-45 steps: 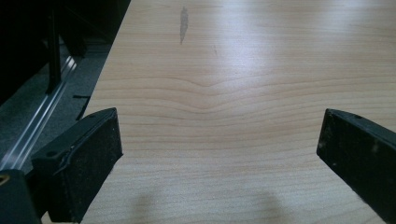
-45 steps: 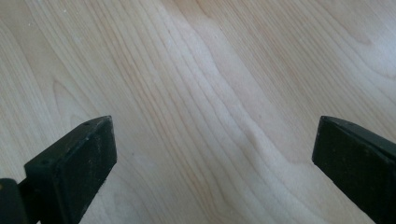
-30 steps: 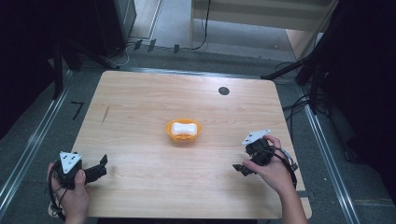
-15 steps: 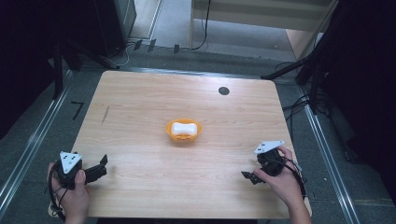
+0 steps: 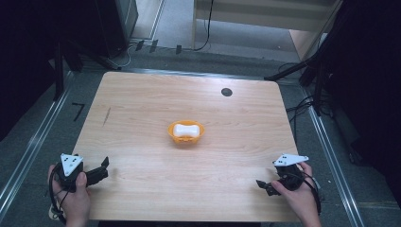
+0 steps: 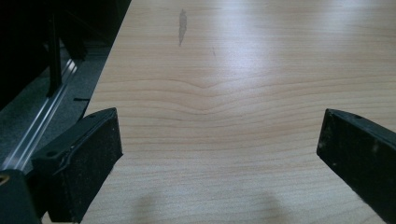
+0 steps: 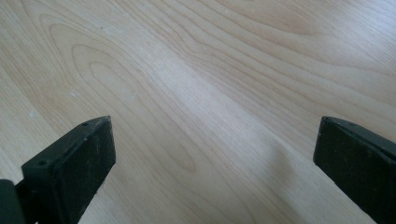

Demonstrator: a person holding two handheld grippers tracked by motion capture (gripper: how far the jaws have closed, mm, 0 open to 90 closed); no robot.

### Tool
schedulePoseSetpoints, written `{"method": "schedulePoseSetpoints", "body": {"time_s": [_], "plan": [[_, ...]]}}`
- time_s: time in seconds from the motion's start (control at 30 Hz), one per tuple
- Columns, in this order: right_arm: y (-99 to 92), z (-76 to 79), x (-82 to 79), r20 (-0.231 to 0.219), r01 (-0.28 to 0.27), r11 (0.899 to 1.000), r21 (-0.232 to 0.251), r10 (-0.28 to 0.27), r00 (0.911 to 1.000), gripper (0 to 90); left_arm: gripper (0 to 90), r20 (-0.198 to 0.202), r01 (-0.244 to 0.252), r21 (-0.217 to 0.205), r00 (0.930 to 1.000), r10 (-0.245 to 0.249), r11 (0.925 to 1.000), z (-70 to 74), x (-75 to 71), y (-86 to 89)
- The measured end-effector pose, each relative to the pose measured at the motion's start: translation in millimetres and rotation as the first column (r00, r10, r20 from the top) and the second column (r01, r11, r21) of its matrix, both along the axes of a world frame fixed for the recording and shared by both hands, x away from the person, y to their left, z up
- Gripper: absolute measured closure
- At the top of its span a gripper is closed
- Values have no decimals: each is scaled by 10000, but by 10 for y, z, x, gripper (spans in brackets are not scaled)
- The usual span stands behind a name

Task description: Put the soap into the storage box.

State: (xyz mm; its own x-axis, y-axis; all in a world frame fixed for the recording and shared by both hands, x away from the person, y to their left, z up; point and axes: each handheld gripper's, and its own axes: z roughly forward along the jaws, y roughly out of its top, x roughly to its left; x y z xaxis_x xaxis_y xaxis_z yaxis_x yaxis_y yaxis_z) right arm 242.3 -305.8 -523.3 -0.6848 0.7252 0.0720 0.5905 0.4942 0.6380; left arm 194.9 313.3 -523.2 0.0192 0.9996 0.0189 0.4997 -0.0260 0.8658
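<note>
Presently both claws gape wide, holding nothing: left claw (image 5: 101, 169) at near left bench (image 5: 142, 104) corner, right claw (image 5: 265, 185) near right. Orange bowl (image 5: 186, 134) with white piece (image 5: 184, 128) sits mid-bench, well apart.

white object in orange bowl (image 5: 186, 132): too small to identify | left hand (image 5: 71, 201): cut by bottom edge

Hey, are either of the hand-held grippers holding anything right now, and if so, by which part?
Nothing is held. The left hand-held gripper and right hand-held gripper are both open over bare table.
</note>
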Motion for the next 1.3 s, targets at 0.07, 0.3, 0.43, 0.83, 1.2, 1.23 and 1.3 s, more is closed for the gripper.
{"method": "schedulePoseSetpoints", "body": {"time_s": [0.07,0.3,0.43,0.83,1.2,1.23,1.3], "plan": [[-49,-20,-32,83,94,9999,84,-95,9999,0,3,2,16,15,10000,-16,10000,0,-2,-1],[-210,-70,-135,391,533,9970,556,-555,9977,0,3,17,9,-65,10000,-9,10000,1,-6,6],[-323,-95,-199,667,883,9915,955,-949,9932,0,3,-5,45,-84,10000,-45,10000,5,-10,10],[-656,-217,-422,1073,1778,9665,1850,-1997,9740,0,3,104,119,-76,9999,-118,9999,4,-28,11],[-762,-258,-491,1718,2147,9259,3108,-2769,9454,0,3,147,207,-105,9997,-206,9997,5,-34,15],[-762,-258,-491,1718,2147,9259,3108,-2769,9454,0,3,147,207,-105,9997,-206,9997,5,-34,15],[-781,-275,-503,1793,2160,9275,3049,-2787,9435,0,3,311,312,-127,9990,-308,9994,5,-48,14]]}}
